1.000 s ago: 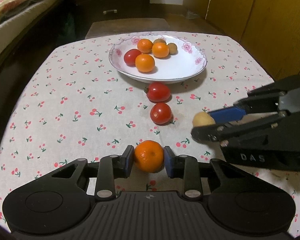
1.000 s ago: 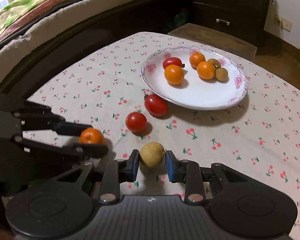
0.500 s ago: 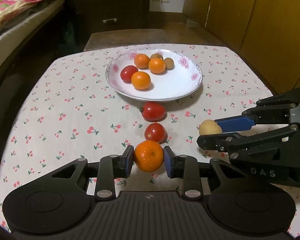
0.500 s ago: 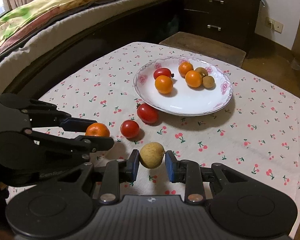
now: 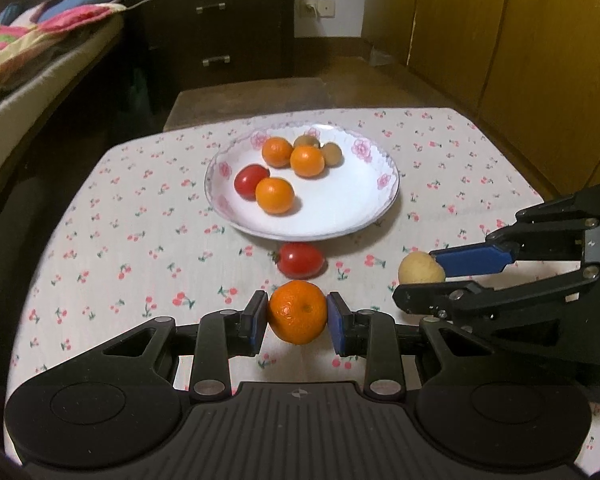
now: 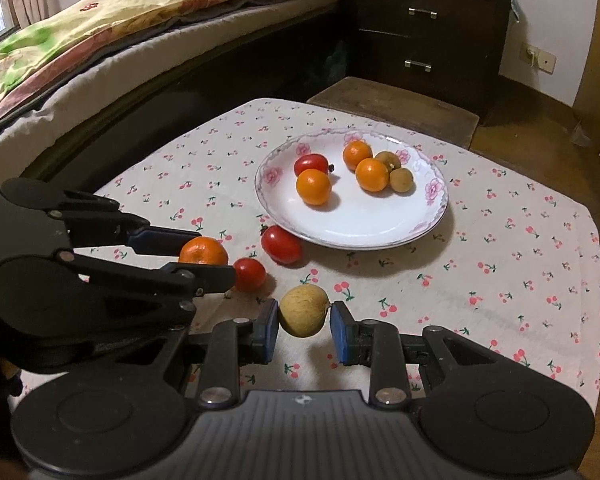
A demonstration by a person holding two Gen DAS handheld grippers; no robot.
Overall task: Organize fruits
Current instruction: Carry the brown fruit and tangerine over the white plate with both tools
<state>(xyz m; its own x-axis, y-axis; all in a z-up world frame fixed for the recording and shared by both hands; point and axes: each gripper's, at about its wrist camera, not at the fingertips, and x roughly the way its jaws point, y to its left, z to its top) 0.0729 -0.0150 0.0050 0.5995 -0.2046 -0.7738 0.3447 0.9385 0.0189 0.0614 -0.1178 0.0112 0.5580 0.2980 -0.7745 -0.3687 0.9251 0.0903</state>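
My left gripper is shut on an orange mandarin and holds it above the cherry-print cloth. My right gripper is shut on a small yellow-brown fruit, also lifted. In the left wrist view the right gripper shows at the right with the yellow fruit. In the right wrist view the left gripper shows at the left with the mandarin. A white floral plate ahead holds three mandarins, a tomato and two brown fruits. A tomato lies by its near rim, another tomato nearer.
The table has a rounded far edge. A dark stool stands beyond it, a dark dresser behind, a bed on the left and wooden cupboards on the right.
Both grippers have risen and drawn back with their fruit held, so more of the room shows. The plate and the loose tomatoes have not moved.
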